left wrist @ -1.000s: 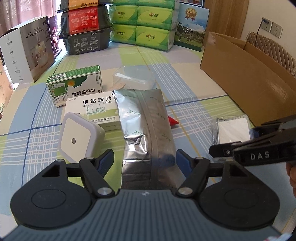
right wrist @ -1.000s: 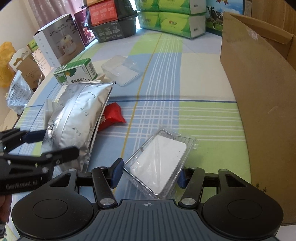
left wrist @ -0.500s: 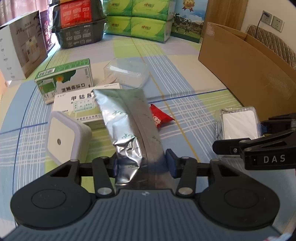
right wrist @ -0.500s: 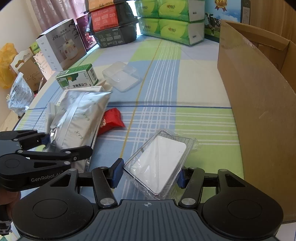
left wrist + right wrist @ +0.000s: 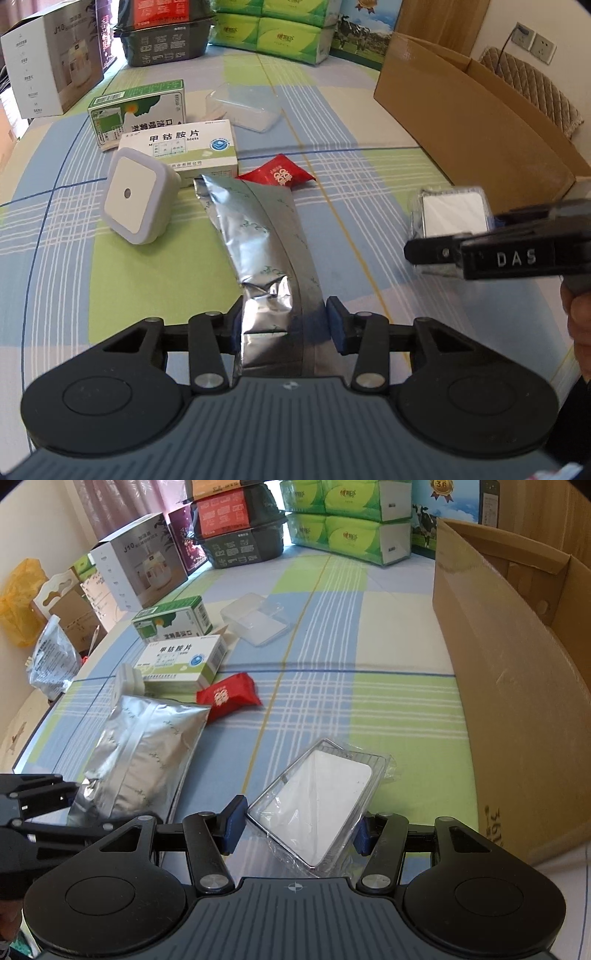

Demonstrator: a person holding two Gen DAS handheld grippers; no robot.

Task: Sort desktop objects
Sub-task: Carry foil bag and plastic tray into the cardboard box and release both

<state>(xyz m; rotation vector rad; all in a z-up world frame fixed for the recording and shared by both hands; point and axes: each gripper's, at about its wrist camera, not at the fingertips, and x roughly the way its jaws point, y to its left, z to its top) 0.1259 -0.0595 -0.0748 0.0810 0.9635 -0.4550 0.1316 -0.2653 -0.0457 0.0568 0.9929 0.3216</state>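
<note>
L claw [image 5: 284, 325] clamped on silver foil pouch [image 5: 258, 236] – pouch runs up frame centre, far end by red packet [image 5: 277, 175]. R claw [image 5: 297, 825] gripping clear-wrapped white card [image 5: 317, 805] (lower centre), cardboard box [image 5: 509, 686] at right of surface [image 5: 388, 701].

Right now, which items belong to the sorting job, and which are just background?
Job items:
silver foil pouch in left gripper
clear-wrapped white card in right gripper
red packet
square night light
two medicine boxes
clear plastic box
cardboard box

Background:
tissue packs
humidifier box
</note>
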